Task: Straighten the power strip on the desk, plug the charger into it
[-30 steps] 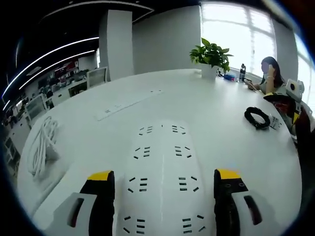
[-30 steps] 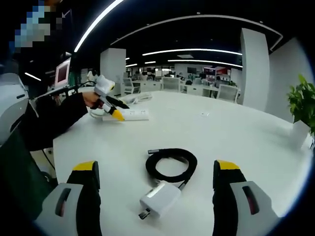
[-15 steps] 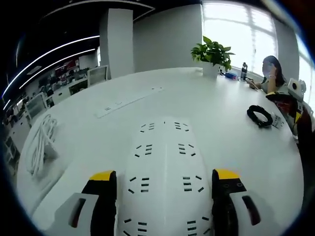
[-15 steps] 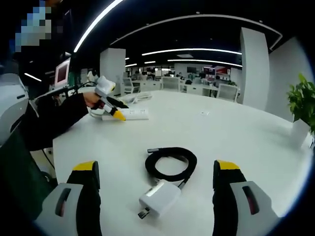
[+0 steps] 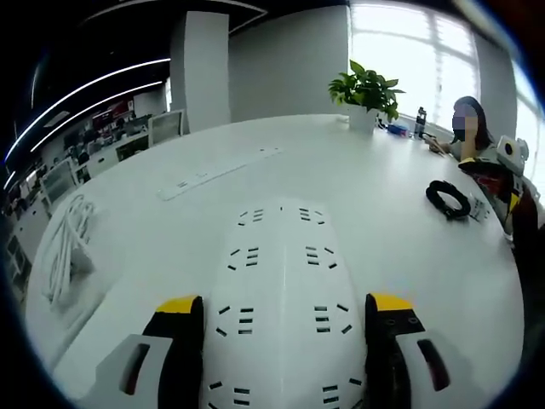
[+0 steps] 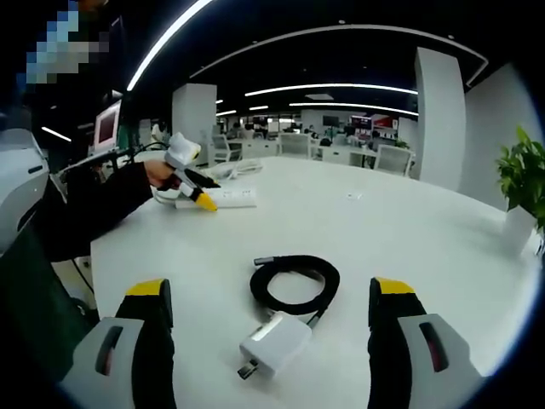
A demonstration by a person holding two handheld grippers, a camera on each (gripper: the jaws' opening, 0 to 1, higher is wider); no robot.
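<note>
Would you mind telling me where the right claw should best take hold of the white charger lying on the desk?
Grip the white charger across its two flat sides, coming down from above. It lies flat between the open jaws of the right claw, prongs toward the camera. Its black cable is coiled beyond it, so the blocky body is the free part.

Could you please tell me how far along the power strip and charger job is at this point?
Nothing looks finished. In hand: the left tongs straddle the white power strip, apparently gripping it to line it up. Left: the white charger lies unplugged on the desk beside its coiled black cable, between the open right tongs, not yet gripped. It must be picked up and plugged in.
</note>
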